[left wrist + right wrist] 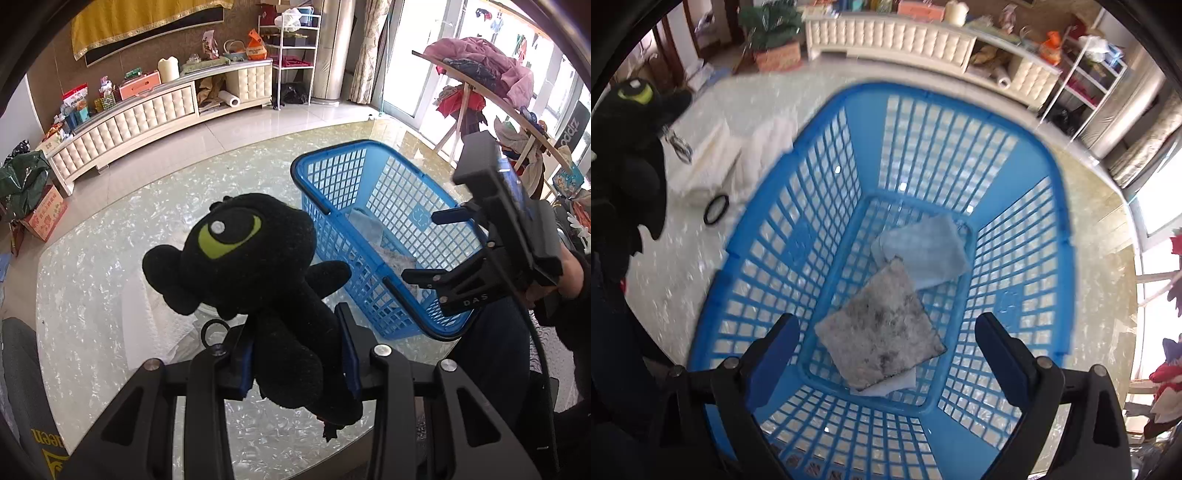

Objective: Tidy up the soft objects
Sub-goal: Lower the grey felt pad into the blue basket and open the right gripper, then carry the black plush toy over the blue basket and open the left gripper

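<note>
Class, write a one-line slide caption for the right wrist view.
Open right gripper above a blue plastic lattice basket holding a mottled grey fuzzy cloth and a pale blue folded cloth.

The dragon toy (pixel 255 266) is matt black plush, its green eye flat felt; the basket (pixel 960 155) is smooth, glossy blue plastic lattice; inside, a pale blue cloth (pixel 923 254) looks soft and finely woven, the grey pad (pixel 879 328) coarse and fuzzy; the table (pixel 110 266) gleams like polished, pearly marble; the left gripper (pixel 299 354) is matt black plastic with shiny metal rivets.
</note>
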Motion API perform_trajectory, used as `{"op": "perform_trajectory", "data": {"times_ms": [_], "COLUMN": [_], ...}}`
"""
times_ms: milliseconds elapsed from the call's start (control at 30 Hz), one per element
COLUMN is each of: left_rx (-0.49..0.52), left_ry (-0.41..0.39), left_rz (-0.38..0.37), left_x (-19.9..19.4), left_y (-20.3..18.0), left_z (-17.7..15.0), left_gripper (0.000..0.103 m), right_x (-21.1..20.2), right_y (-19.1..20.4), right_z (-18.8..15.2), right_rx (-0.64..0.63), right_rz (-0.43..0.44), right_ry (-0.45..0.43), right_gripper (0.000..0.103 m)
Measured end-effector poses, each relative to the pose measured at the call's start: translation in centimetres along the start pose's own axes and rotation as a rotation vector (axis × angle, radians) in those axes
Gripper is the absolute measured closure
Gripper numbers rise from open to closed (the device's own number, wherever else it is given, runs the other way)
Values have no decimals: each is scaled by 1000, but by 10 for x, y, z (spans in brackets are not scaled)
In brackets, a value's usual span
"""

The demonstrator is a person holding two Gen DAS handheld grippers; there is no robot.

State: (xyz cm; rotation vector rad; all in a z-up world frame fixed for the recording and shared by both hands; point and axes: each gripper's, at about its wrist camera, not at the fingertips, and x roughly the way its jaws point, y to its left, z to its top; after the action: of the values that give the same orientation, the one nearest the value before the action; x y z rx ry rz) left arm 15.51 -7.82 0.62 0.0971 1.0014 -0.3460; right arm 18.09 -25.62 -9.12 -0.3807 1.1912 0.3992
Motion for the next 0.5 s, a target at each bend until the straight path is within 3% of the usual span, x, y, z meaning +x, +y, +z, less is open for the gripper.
{"op": "perform_trajectory", "data": {"times_ms": [167, 500], "left_rx": [36, 127], "left_ry": [-19, -57], "left_rz": [-19, -80], "left_x": [-6, -11], "left_y": [-11, -40], "left_z": [3, 30], "left_gripper": [67, 67], "right_x": [-29, -58], "right_y": [-7, -21], "right_z": [-13, -45], "right_rx": [78, 196], "right_rz": [-25, -92], "right_ry": [-84, -162], "right_gripper": [1, 1]}}
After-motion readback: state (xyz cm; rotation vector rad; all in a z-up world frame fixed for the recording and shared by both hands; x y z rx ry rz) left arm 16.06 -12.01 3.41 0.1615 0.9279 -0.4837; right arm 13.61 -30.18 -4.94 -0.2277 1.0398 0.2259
